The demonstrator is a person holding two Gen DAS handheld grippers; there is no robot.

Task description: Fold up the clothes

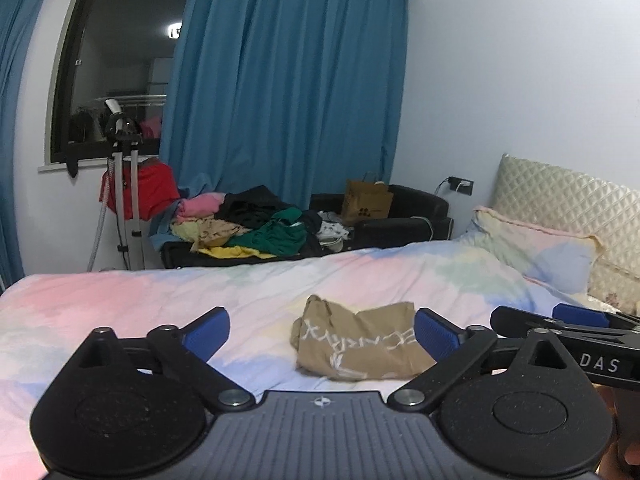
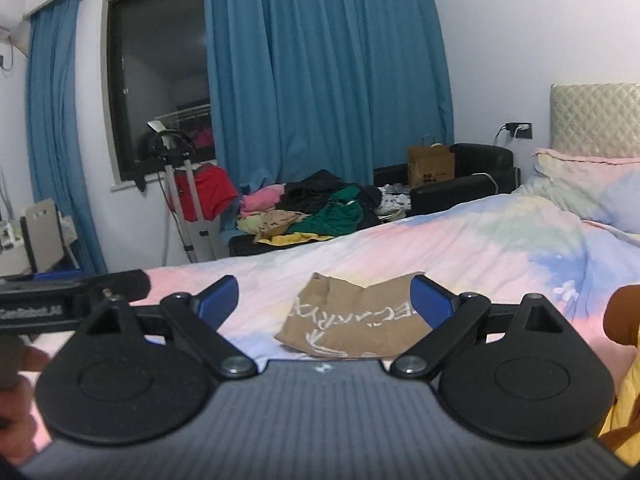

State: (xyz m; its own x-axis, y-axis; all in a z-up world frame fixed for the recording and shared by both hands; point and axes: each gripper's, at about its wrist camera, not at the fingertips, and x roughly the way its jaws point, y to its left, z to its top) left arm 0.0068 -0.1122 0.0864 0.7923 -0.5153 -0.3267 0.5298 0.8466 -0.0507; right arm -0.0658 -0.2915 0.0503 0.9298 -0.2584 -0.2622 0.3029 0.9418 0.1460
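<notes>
A tan garment with white lettering [image 1: 356, 344] lies folded into a small bundle on the pastel bed cover [image 1: 120, 300]. It also shows in the right wrist view [image 2: 352, 316]. My left gripper [image 1: 322, 334] is open and empty, held just above and short of the garment, its blue pads either side of it. My right gripper [image 2: 324, 300] is open and empty too, held the same way over the garment. The right gripper's body [image 1: 568, 324] shows at the right of the left wrist view. The left gripper's body [image 2: 68, 300] shows at the left of the right wrist view.
A pile of mixed clothes [image 1: 256, 224] lies on a black sofa [image 1: 404, 216] beyond the bed, with a brown paper bag [image 1: 366, 202]. A garment steamer stand [image 1: 128, 184] is by the window. Pillows [image 1: 536, 248] and a quilted headboard [image 1: 568, 200] are at the right.
</notes>
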